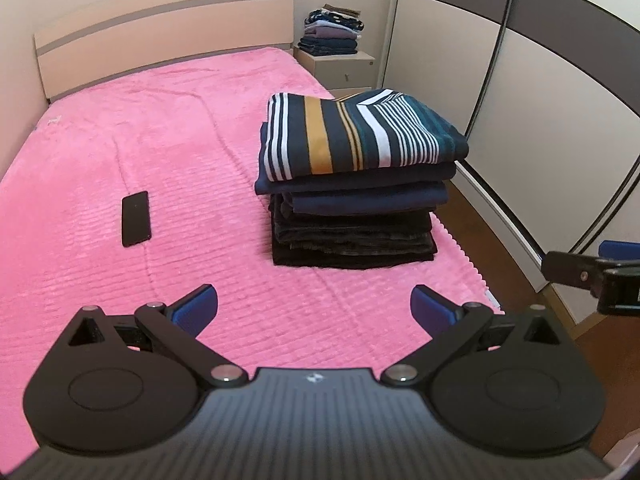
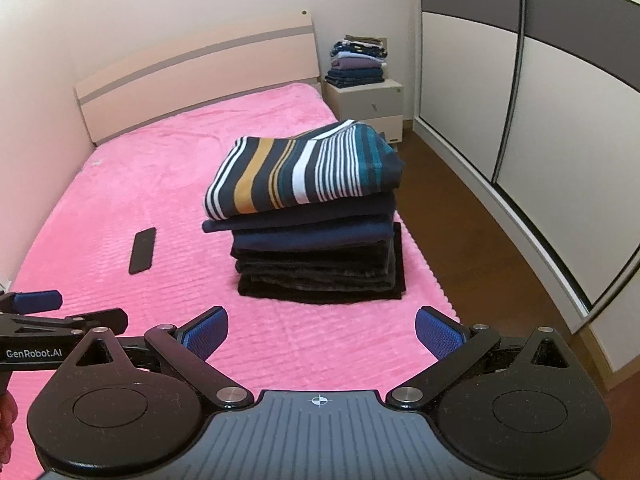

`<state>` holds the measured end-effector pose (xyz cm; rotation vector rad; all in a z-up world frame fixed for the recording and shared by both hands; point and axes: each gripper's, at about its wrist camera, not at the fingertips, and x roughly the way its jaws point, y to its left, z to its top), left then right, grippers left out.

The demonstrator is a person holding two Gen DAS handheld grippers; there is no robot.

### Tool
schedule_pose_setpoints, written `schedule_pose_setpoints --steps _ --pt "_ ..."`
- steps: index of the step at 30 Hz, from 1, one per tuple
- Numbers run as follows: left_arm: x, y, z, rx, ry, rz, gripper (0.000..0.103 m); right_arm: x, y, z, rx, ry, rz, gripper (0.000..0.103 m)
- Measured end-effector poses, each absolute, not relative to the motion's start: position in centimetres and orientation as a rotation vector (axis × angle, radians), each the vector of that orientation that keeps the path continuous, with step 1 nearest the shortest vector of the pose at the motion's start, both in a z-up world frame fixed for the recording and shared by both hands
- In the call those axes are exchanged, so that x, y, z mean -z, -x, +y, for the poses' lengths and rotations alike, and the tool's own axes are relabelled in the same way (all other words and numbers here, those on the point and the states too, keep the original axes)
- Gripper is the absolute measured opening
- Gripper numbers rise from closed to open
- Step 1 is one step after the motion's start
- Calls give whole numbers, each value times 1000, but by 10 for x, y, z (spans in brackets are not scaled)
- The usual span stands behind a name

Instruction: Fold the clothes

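A stack of folded clothes sits near the right edge of the pink bed. On top lies a folded striped shirt in navy, white, mustard and teal; below it are navy and dark grey pieces. My left gripper hovers open over the blanket in front of the stack, holding nothing. My right gripper is also open and empty, a little short of the stack. Each gripper shows at the edge of the other's view.
A black phone lies on the pink blanket left of the stack. A second pile of folded clothes rests on the nightstand by the headboard. Wardrobe doors line the right side, beyond a strip of wood floor.
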<state>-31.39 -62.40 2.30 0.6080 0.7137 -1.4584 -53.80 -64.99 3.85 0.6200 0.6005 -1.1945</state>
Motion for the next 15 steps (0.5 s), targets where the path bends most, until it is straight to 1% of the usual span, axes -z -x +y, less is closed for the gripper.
schedule_pose_setpoints --steps 15 --pt "-25 324 -622 1497 -621 680 101 -41 535 -644 1214 -606 618 102"
